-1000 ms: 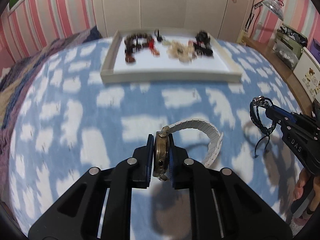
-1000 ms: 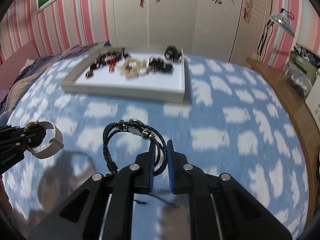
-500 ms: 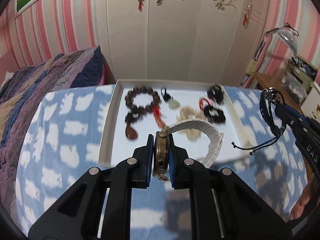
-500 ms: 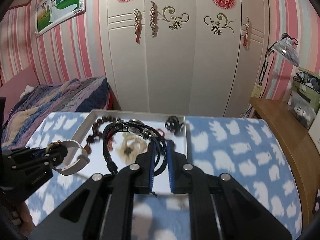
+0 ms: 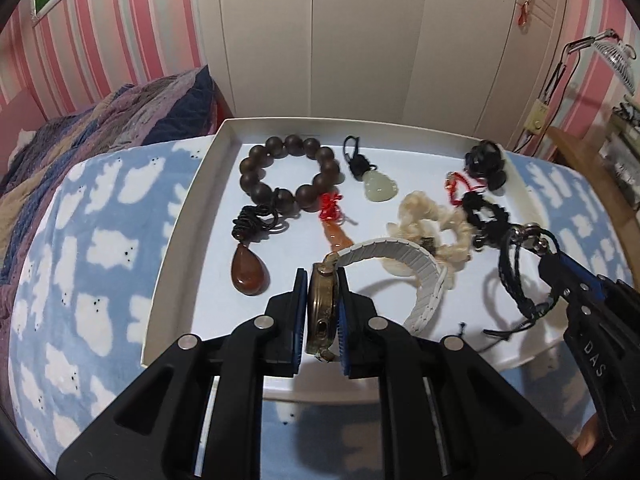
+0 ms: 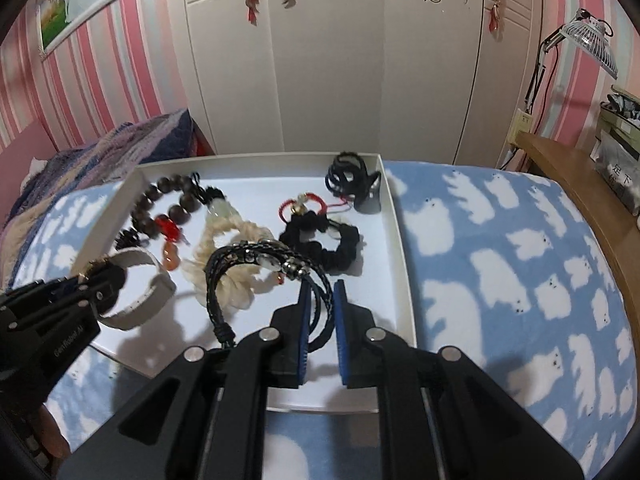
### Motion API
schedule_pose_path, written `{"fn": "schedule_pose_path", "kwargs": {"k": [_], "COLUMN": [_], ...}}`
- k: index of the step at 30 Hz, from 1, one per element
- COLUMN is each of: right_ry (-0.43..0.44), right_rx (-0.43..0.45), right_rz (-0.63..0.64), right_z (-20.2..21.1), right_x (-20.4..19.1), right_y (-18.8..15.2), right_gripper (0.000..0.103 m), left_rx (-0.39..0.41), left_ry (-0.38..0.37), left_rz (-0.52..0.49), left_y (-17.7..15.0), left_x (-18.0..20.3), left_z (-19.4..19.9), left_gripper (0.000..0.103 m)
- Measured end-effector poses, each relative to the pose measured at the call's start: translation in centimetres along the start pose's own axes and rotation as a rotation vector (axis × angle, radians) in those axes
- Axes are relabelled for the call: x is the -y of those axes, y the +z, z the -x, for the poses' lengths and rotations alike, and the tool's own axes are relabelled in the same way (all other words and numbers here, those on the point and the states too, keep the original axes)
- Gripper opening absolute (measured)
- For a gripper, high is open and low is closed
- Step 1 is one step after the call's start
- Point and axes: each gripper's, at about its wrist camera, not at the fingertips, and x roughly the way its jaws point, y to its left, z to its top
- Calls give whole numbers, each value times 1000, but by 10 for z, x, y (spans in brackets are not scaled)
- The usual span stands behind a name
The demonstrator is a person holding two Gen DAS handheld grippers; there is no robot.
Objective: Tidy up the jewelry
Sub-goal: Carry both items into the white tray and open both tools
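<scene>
As both hover over tray [image 5: 188, 200], watch [image 5: 322, 304] clamped in left tool [image 5: 322, 292], bracelet [image 6: 256, 264] in right tool [image 6: 322, 300]

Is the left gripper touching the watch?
Touching. The left wrist view shows the left gripper with both blue pads pressed against the watch case, no gap either side.

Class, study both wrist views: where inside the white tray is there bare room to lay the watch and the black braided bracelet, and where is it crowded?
Bare floor of the white tray lies along its near edge, under the watch and the black braided bracelet. A smaller patch borders the left wall beside the brown teardrop pendant. The far half is crowded: wooden bead bracelet, jade pendant, cream scrunchie, black scrunchie.
</scene>
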Motion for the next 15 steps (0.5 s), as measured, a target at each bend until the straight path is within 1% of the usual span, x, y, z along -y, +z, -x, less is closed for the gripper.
{"fn": "schedule_pose_path", "kwargs": {"k": [4,7,8,12,15], "right_ry": [-10,-26,-31,-32,-30], "right_rx": [-8,-11,-17,-29,-31], "right_rz": [-8,-1,3,5,6], "right_z": [-11,-20,-23,-30,-31], "right_x": [0,0,0,0,-1], "right_y": [-6,-12,-13,-16,-16], "right_gripper": [11,11,11,11,11], "left_rx": [-11,-16,-12,23,36], "left_ry": [16,42,49,32,48], "left_rz": [-2,-11,-14,-11,-25], "left_y": [-5,-8,-9,-10,-12], "left_x": [-3,-4,-5,-7,-4], "left_z": [-13,-19,-21,-15,-14], "left_gripper": [12,13,13,13,13]}}
